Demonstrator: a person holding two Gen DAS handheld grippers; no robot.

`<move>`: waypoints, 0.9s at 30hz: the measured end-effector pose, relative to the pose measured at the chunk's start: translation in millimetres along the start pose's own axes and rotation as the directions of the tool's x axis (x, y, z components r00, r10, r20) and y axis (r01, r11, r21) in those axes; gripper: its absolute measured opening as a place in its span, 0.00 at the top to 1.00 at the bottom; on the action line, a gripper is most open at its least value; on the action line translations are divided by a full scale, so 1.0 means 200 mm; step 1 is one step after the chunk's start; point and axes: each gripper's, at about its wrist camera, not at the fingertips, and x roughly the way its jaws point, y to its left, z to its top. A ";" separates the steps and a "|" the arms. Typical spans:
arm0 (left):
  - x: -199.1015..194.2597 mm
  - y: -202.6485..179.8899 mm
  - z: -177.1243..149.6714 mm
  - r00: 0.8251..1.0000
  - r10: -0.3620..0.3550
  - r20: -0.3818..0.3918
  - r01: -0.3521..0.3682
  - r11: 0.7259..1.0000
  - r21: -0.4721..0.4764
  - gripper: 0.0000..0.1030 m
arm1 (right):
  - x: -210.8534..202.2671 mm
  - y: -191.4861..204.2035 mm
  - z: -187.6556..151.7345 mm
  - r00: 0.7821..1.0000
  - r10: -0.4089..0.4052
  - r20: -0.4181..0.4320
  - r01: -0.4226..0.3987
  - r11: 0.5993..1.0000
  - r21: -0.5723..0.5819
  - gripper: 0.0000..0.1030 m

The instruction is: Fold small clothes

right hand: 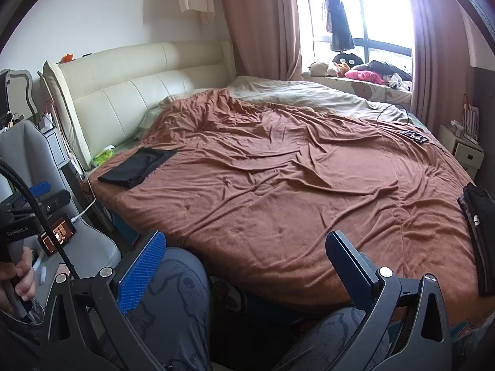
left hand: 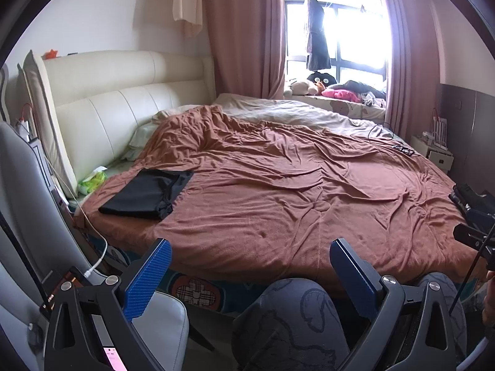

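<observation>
A black folded piece of clothing (left hand: 147, 193) lies flat on the brown blanket (left hand: 278, 185), near the left side of the bed and close to the pillows. In the right wrist view the same black clothing (right hand: 137, 167) sits in that same spot. A second pile of dark clothes (right hand: 478, 232) rests at the right edge of the blanket, well apart from the first one.

The left gripper (left hand: 249, 275) is held in front of the near edge of the bed. Its blue fingers (left hand: 148, 281) are spread wide and nothing is between them. The right gripper (right hand: 247, 269) is also held in front of the bed with its blue fingers (right hand: 142, 273) wide apart and empty. Neither gripper touches any clothes.

The person's knees in gray patterned pants (left hand: 294, 318) show below the grippers. A hand (right hand: 18, 281) holds a gripper handle at the left of the right wrist view.

A cream headboard (left hand: 123, 99) stands at the head of the bed. Pink curtains (left hand: 244, 31) hang beside a bright window (left hand: 349, 34), and stuffed toys (left hand: 312, 85) sit on the sill. A gray chair (left hand: 37, 201) stands beside the bed.
</observation>
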 end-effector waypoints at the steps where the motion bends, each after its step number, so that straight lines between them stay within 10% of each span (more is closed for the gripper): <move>1: 0.01 0.00 0.00 1.000 -0.001 -0.002 0.001 1.000 -0.001 0.00 | 0.01 -0.01 0.00 1.000 0.005 0.000 -0.005 1.000 0.007 0.00; 27: -0.02 -0.01 0.01 1.000 -0.014 0.021 0.015 0.999 -0.030 0.00 | 0.02 -0.05 -0.03 1.000 -0.018 0.007 0.018 1.000 0.026 0.00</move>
